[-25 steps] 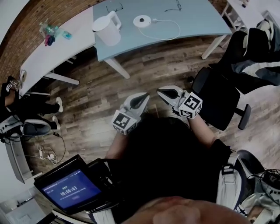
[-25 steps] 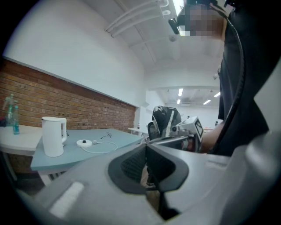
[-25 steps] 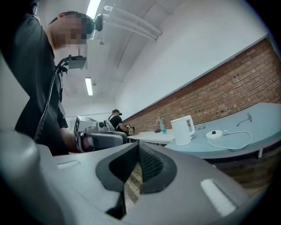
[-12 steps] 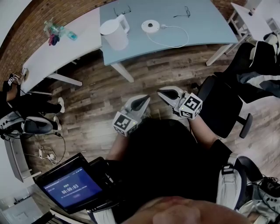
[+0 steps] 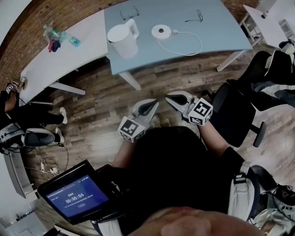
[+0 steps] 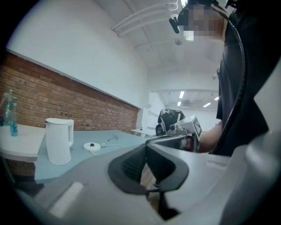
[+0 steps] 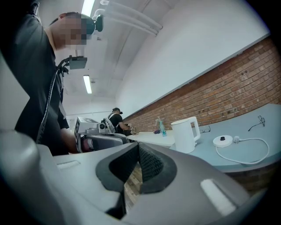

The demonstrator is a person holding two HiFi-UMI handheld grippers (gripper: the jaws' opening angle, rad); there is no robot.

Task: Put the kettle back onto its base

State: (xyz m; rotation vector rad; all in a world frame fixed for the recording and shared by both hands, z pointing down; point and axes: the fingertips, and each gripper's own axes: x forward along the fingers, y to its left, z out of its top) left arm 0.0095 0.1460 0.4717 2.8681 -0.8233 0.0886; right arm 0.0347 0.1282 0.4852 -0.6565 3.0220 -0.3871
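1. When we counted what stood on the blue-grey table, we found one white kettle, one round white base with one cord looping off it, and two pairs of glasses lying near the far edge.
2. The kettle stood upright on the tabletop, to the left of the base in the head view and apart from it, with its handle on the side towards the base. The base was bare.
3. One white table adjoined on the left and carried a small cluster of bottles, too small for us to count.
4. We held two grippers. They were side by side in front of our body over the wooden floor, both pointing towards the table and roughly level, well apart from the kettle.
5. On the left gripper the ribbed pads met in its own view, with nothing between them. Its marker cube sat back by our wrist.
6. The right gripper had its jaws pressed together too and carried nothing. Our forearm ran back from it to the black top.
7. One screen sat low on our left, and one dark office chair stood on our right.
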